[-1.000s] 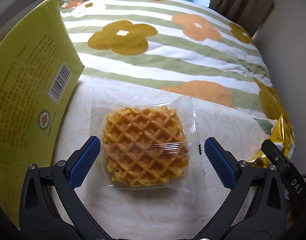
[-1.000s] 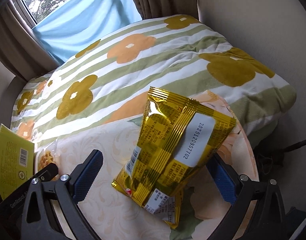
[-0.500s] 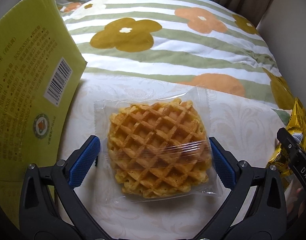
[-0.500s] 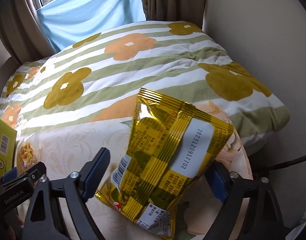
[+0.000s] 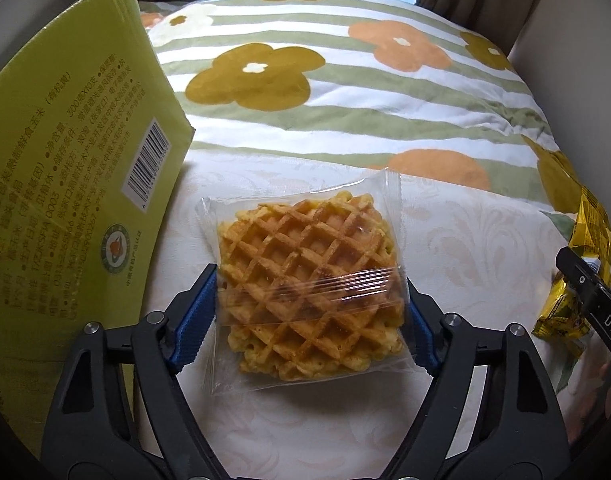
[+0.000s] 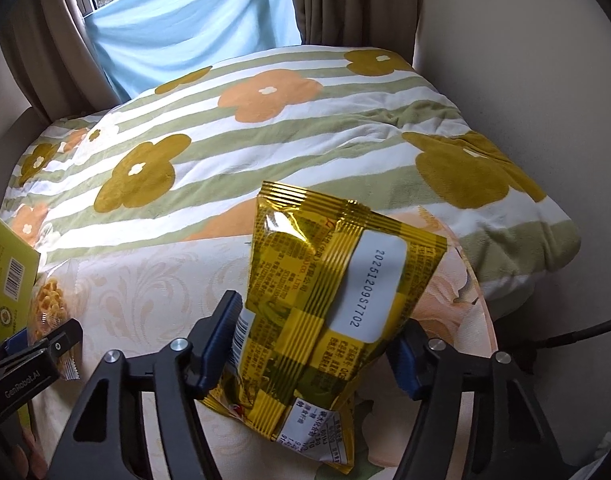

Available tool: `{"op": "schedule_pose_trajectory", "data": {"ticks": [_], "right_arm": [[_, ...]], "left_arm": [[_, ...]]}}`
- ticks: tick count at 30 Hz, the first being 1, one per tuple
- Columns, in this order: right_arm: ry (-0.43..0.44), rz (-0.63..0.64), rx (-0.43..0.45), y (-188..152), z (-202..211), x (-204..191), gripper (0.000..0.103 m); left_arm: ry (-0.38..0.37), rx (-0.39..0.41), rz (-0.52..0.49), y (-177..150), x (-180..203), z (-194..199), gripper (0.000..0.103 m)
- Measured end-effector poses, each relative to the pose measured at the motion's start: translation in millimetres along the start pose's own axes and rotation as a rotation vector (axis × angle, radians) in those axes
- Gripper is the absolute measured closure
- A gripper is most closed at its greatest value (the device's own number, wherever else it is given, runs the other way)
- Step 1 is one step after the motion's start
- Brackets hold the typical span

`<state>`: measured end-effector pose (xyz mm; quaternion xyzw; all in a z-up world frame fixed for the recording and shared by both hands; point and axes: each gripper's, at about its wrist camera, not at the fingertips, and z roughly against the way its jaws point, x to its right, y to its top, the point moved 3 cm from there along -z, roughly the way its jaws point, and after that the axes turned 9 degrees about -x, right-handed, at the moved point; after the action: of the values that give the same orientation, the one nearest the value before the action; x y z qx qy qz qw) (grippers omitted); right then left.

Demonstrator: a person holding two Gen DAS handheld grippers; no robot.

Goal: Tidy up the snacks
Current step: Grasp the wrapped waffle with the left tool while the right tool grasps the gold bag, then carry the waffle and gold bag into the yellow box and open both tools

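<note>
A waffle in a clear wrapper (image 5: 305, 264) lies on the cream patterned tabletop (image 5: 477, 240). My left gripper (image 5: 309, 320) straddles its near half; the jaws are closing and the blue pads (image 5: 195, 320) touch both sides of the wrapper, which crinkles between them. A shiny yellow snack bag (image 6: 337, 280) with a white date label sits between the fingers of my right gripper (image 6: 313, 344). Those jaws are closing too, pads pressed against the bag's lower sides. The bag's edge (image 5: 585, 248) shows at the right of the left wrist view.
A large green carton (image 5: 65, 200) with a barcode stands tilted at the left edge of the table. Behind the table lies a striped floral blanket (image 5: 345, 100). A blue curtain (image 6: 185, 20) and brown drapes hang beyond it, with a wall (image 6: 525, 60) on the right.
Both grippers' jaws have narrowed from wide open until the pads meet the packets. The waffle packet and the yellow bag now sit deeper between the fingers.
</note>
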<state>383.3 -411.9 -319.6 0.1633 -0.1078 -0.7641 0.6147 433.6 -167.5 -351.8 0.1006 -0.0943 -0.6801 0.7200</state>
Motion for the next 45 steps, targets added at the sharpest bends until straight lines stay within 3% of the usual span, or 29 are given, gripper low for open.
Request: {"op": "schedule_pose_trajectory", "data": {"ticks": [12,22,27,34,38,45], "right_arm": [[0.035,0.027,0.039,-3,31,-3,0.046],[0.097,0.168,0.115,8,115,-23,0.046],[0.178,0.273,0.164,12,162,-64,0.046],[0.295,0.404,0.21,8,209,-142,0.046],[0.346,0.453,0.209,0,220,-194,0.046],[0.4,0.463,0.186,-14,217,-281,0.046]], "left_arm": [[-0.064,0.046,-0.023,-8,12,35,0.025],[-0.106,0.226,-0.031,-10,11,148,0.025],[-0.087,0.319,0.0,-11,-29,213,0.025],[-0.07,0.391,0.043,-13,-112,269,0.025],[-0.062,0.407,0.051,-11,-166,284,0.025],[-0.061,0.354,0.035,2,-265,276,0.025]]}}
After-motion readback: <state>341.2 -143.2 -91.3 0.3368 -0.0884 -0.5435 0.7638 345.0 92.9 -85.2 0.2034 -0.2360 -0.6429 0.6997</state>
